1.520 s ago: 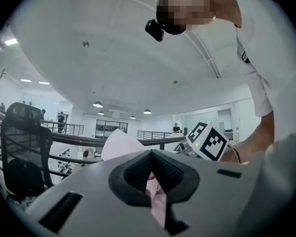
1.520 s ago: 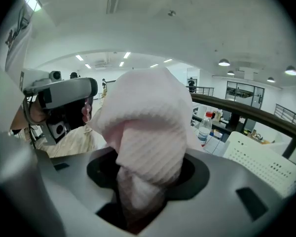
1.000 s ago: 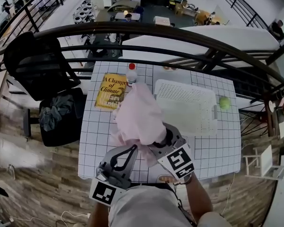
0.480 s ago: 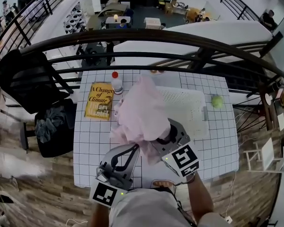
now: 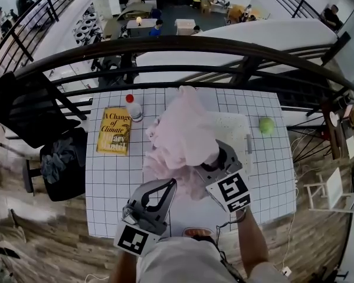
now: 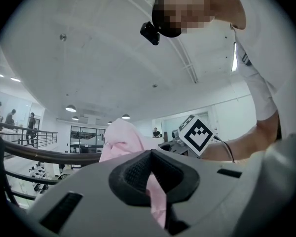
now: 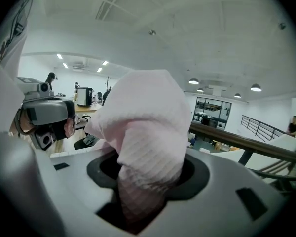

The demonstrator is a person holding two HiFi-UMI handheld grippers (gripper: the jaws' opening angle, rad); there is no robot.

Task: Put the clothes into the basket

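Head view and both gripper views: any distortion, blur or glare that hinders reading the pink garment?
Head view: strong fisheye bows the railing and the table grid, but the light is even and the pink garment is sharp. Left gripper view: black vignette, mosaic patch at top, left tool soft near the lens. Right gripper view: dark corners, garment weave crisp, ceiling lamps bright without flare.

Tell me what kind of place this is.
Probably a mezzanine in an open-plan office or lab: a curved railing runs behind the gridded table, and desks with people sit on a lower floor beyond.
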